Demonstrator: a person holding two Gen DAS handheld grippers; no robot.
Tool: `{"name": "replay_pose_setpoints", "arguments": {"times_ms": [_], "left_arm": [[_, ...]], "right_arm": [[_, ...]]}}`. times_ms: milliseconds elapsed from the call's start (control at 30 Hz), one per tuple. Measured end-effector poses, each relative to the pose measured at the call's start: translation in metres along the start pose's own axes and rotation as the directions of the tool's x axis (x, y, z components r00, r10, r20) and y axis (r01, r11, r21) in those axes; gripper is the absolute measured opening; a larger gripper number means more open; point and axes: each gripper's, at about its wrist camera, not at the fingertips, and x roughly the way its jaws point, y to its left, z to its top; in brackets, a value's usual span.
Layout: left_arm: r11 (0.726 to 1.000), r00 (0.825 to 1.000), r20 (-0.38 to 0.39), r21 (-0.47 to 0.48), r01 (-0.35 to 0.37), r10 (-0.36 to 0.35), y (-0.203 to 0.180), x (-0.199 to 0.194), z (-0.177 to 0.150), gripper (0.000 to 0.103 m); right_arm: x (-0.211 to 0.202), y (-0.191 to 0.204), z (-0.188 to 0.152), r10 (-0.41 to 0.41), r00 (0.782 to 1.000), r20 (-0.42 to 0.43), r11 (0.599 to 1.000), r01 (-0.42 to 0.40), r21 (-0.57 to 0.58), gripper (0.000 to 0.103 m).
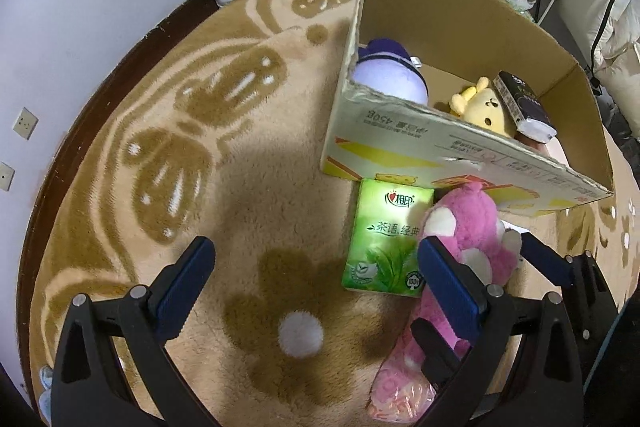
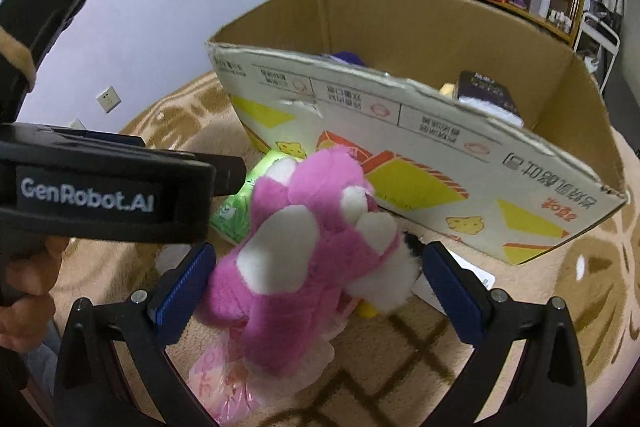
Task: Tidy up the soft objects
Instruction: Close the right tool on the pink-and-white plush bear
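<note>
Cardboard box (image 1: 460,155) on patterned rug (image 1: 240,147); purple plush (image 1: 390,73), yellow plush (image 1: 484,105) inside. Pink plush bear (image 2: 304,259) on rug outside the box, between wide-open right gripper (image 2: 316,291) fingers. Left gripper (image 1: 316,287) wide, empty. Green tissue pack (image 1: 386,239) beside bear.

Pale wall (image 1: 80,27) — patterned tan rug (image 1: 240,147)

pink-and-white plush (image 2: 304,259), green tissue pack (image 1: 386,239) (leaf print), tan rug (image 1: 240,167)
</note>
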Motion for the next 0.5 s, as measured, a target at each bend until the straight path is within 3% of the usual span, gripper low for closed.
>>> {"name": "replay_pose_setpoints", "arguments": {"times_ms": [133,267,433,500], "left_arm": [[1.000,1.000,-0.017,-0.003,0.008,-0.008,0.001,0.005,0.001,0.101],[1.000,0.999,-0.031,-0.002,0.021,-0.021,0.001,0.010,0.001,0.101],[0.999,0.998,-0.047,0.009,0.039,-0.038,-0.003,0.015,0.000,0.101],[0.999,0.997,-0.058,0.016,0.052,-0.051,-0.005,0.017,0.000,0.101]], "right_arm": [[0.011,-0.002,-0.001,0.001,0.998,-0.059,1.000,-0.001,0.006,0.097],[0.010,-0.003,-0.003,-0.026,0.998,-0.050,1.000,0.027,0.005,0.081],[0.005,-0.013,-0.003,0.028,0.998,-0.055,0.996,-0.023,0.087,0.058],[0.003,-0.018,-0.004,0.044,0.998,-0.053,0.993,-0.038,0.114,0.056]]}}
